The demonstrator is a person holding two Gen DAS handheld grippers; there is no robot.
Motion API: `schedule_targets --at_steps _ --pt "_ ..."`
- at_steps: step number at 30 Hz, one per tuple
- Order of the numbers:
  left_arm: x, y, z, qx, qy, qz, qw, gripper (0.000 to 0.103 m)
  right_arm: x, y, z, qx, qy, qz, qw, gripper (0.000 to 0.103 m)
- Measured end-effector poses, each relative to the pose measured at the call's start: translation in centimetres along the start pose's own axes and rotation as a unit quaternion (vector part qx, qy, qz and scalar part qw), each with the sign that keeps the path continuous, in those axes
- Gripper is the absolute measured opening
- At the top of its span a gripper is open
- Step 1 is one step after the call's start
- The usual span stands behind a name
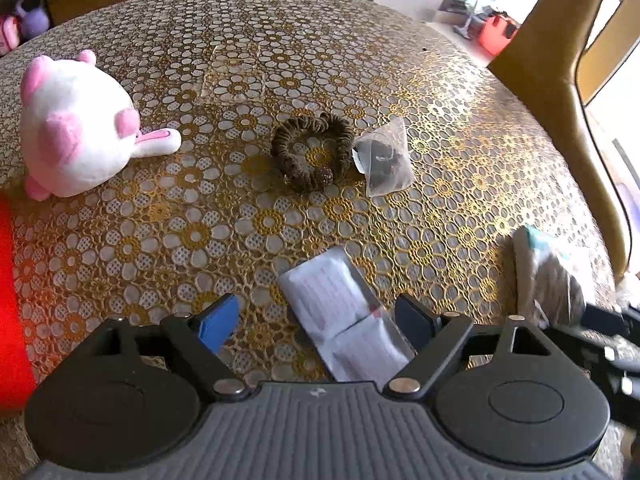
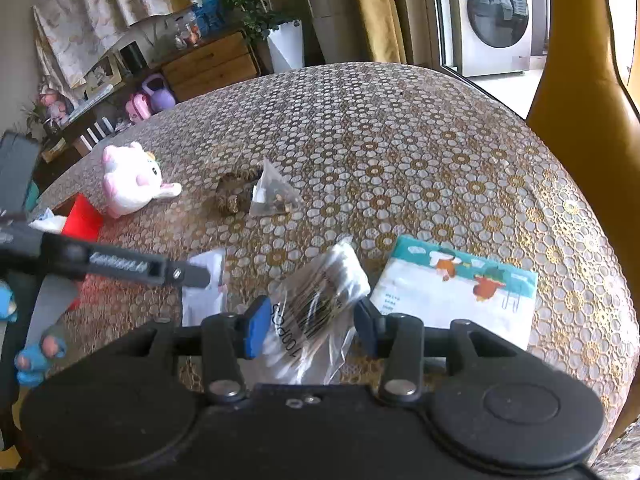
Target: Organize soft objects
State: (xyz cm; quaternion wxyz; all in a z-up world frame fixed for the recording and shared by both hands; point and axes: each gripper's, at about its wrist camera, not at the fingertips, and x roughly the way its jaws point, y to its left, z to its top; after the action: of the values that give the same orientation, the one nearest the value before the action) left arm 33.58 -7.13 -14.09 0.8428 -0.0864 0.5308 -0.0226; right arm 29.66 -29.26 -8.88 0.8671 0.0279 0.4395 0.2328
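A white and pink plush toy (image 1: 76,136) lies at the table's left; it also shows in the right wrist view (image 2: 128,184). A brown scrunchie (image 1: 312,152) lies mid-table beside a clear pyramid tea bag (image 1: 386,158). My left gripper (image 1: 316,324) is open over a white sachet (image 1: 344,316) that lies between its fingers. My right gripper (image 2: 312,324) is closed on a clear bag of cotton swabs (image 2: 320,300) and holds it off the table. A tissue pack (image 2: 456,292) with cartoon print lies to its right.
A red box (image 2: 82,218) sits at the table's left edge. A yellow chair (image 1: 568,92) stands at the right edge. The table (image 2: 400,140) has a gold flower-pattern cover. A cabinet, toys and a washing machine stand beyond it.
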Motion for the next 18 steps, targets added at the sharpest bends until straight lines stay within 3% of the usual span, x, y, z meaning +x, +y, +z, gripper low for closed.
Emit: schedule_targets --at_steps 6,10,14,17,18 --pt "1.1 -1.3 0.2 -0.050 -0.007 0.052 0.9974 0.086 0.1 -0.5 -0.9 0.002 0.004 -0.001 1.000 0.045" --pt "1.7 -3.1 -0.1 -0.036 -0.011 0.101 0.9942 0.086 0.2 -0.8 -1.1 0.003 0.003 -0.003 1.000 0.045" --pt "1.7 -3.6 -0.4 -0.039 -0.021 0.118 0.9920 0.084 0.2 -1.0 -1.3 0.003 0.004 0.000 1.000 0.045" --pt "1.4 -4.0 -0.5 -0.040 -0.030 0.115 0.9921 0.071 0.2 -1.1 -1.5 0.001 0.006 0.001 1.000 0.044" --pt "1.2 -4.2 -0.6 -0.033 -0.037 0.118 0.9917 0.052 0.2 -1.1 -1.6 0.001 0.006 0.002 1.000 0.044"
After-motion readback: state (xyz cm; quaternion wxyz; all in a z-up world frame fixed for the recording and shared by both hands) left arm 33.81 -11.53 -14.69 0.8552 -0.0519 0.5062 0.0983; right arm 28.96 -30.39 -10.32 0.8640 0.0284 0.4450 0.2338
